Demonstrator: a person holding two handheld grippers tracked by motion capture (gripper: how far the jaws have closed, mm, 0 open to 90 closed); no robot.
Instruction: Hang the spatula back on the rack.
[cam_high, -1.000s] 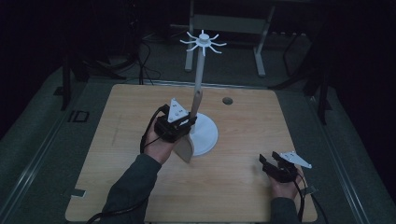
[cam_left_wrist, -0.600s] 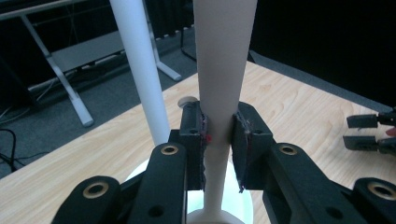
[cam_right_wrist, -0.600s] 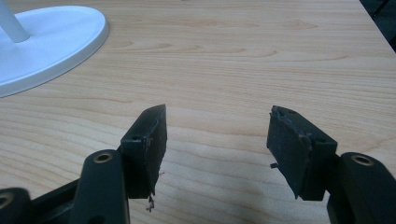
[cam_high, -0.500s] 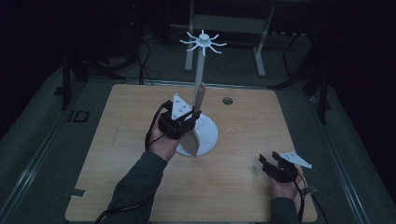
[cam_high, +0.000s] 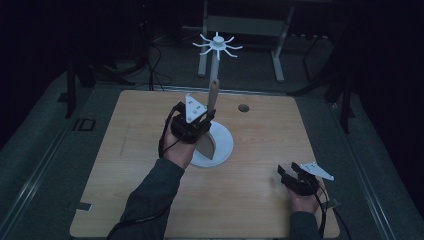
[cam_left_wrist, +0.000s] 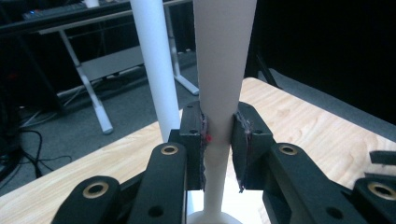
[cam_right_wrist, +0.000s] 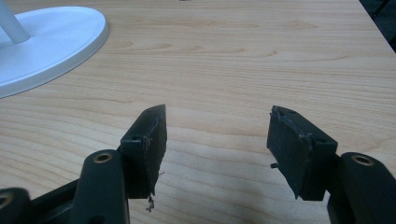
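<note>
**Left gripper clamping wooden spatula at white stand, right gripper idling open**

The left gripper (cam_high: 196, 125) is hovering above the near-left edge of the round white stand base (cam_high: 222, 145), with the person's left forearm in a dark grey sleeve (cam_high: 150, 200) reaching in from the bottom. Its jaws are pressing on the neck of a pale wooden spatula with a flat blade (cam_left_wrist: 223, 70), holding it about upright, handle up. The spatula's blade is hanging over the base, and its handle is standing just beside the thin white pole of the stand (cam_left_wrist: 154, 65); whether they are touching cannot be told. The stand's white spoked hook ring (cam_high: 218, 45) is sitting well above the spatula handle.

The right gripper (cam_right_wrist: 217, 135) is resting low, well to the right of and nearer than the white base, held in the person's right hand (cam_high: 305, 200). Its jaws are standing wide apart with nothing between them.

The light wood-grain tabletop (cam_high: 265, 130) is carrying the stand, with a small dark round hole (cam_high: 243, 107) just beyond and right of the base. Beyond the stand, a dark room is showing grey floor, black cables (cam_high: 150, 60) and a light grey desk frame (cam_high: 245, 25).
</note>
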